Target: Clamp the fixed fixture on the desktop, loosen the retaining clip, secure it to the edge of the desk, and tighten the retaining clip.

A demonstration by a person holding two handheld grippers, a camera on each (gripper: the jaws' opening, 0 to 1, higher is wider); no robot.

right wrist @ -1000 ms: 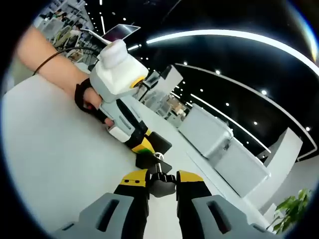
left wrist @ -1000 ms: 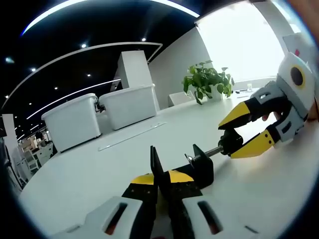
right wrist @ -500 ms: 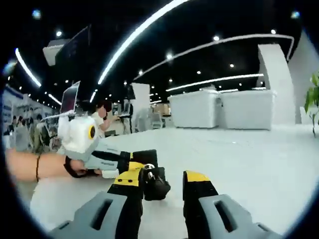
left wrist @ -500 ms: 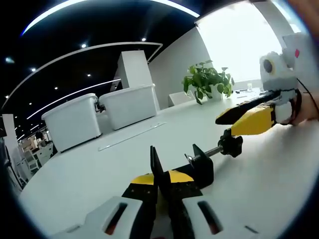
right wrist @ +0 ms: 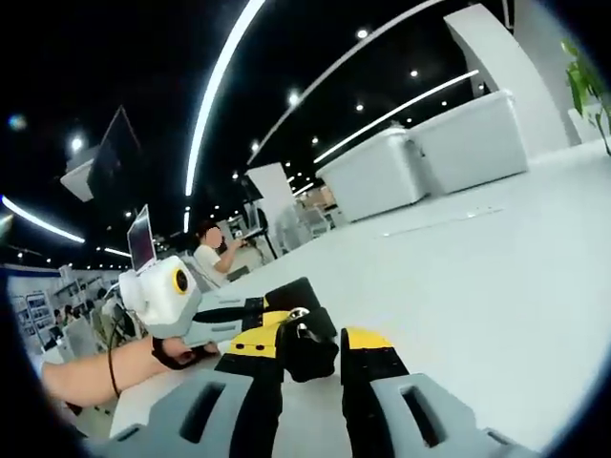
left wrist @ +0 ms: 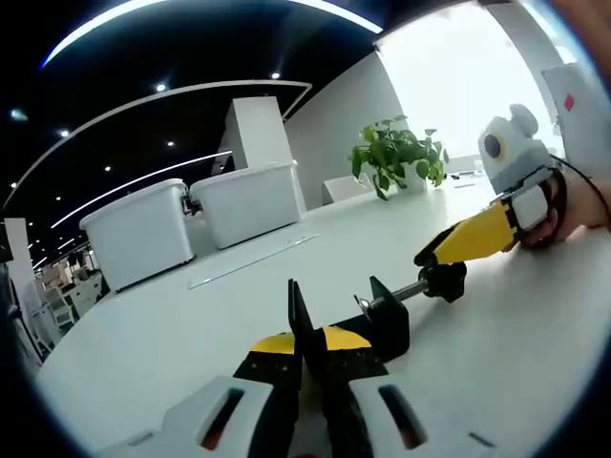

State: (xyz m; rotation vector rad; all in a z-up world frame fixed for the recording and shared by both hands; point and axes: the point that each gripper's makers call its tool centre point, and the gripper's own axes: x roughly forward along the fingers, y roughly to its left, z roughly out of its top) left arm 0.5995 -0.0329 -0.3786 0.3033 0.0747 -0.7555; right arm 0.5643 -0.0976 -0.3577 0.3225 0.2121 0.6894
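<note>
A black clamp fixture [left wrist: 384,322] lies on the white desktop [left wrist: 535,372]. My left gripper [left wrist: 307,340] is shut on its upright black plate [left wrist: 297,310]. From the clamp body a threaded rod runs to a black knob [left wrist: 445,280]. My right gripper [left wrist: 449,256] comes in from the right, seen edge-on with its yellow jaws at that knob. In the right gripper view the knob [right wrist: 307,347] sits between the yellow tips of my right gripper [right wrist: 311,342], which is shut on it. Beyond it are the fixture [right wrist: 298,291] and the left gripper's white body [right wrist: 167,294], held by a hand.
Two white bins [left wrist: 143,231] [left wrist: 250,200] and a potted plant [left wrist: 396,153] stand at the desk's far side, with a thin strip [left wrist: 253,260] lying before them. A person [right wrist: 206,258] sits in the background beyond the desk.
My right gripper let go of the knob half a second ago, rolled about it, and has shut on it again at a new angle. The left gripper and fixture stayed still.
</note>
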